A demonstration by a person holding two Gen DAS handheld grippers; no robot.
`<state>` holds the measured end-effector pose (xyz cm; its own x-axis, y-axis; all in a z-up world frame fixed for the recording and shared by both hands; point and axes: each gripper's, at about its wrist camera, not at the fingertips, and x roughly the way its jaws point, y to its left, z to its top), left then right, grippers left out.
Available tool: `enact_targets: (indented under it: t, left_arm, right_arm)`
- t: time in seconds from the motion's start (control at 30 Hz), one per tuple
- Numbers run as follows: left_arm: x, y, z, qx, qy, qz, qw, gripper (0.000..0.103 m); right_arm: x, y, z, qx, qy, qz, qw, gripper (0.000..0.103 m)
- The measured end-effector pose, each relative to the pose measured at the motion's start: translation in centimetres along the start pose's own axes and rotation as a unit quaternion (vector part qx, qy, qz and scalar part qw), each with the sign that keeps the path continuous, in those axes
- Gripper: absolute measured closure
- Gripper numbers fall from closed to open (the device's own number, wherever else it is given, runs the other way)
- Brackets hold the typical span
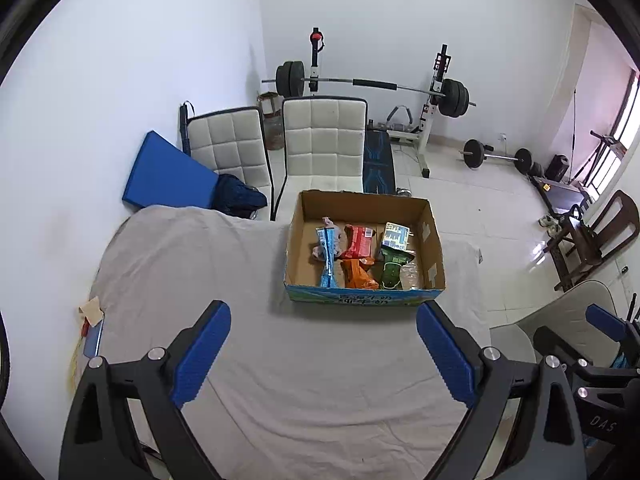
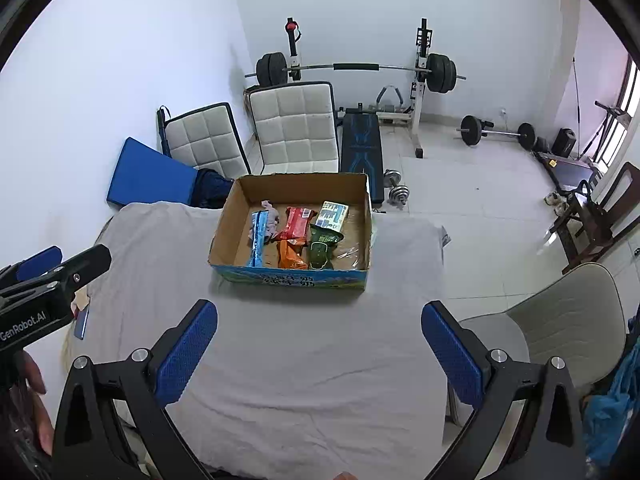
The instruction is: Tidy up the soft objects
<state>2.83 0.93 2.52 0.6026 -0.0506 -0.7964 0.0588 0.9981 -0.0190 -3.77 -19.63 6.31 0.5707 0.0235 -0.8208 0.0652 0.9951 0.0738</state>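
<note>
Home room doubling as gym. I see a barbell rack [image 1: 372, 88], weight bench [image 2: 359, 140], dumbbells [image 2: 396, 188], tiled floor [image 1: 480, 208], two padded chairs [image 1: 324, 140].

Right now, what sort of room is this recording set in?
Probably a spare room at home used as a gym: a loaded barbell on a rack and a weight bench stand behind a cloth-covered table with a cardboard box of packets.
</note>
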Motion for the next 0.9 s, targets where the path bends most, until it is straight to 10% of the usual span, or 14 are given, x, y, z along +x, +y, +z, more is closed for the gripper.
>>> enact_targets:
  t: [0.9]
  left_arm:
    - [1.6, -0.7, 0.7, 0.003, -0.009, 0.017, 0.9998, 0.0]
  right_arm:
    - [0.1, -0.3, 3.7, 0.0, -0.045, -0.023, 0.999, 0.0]
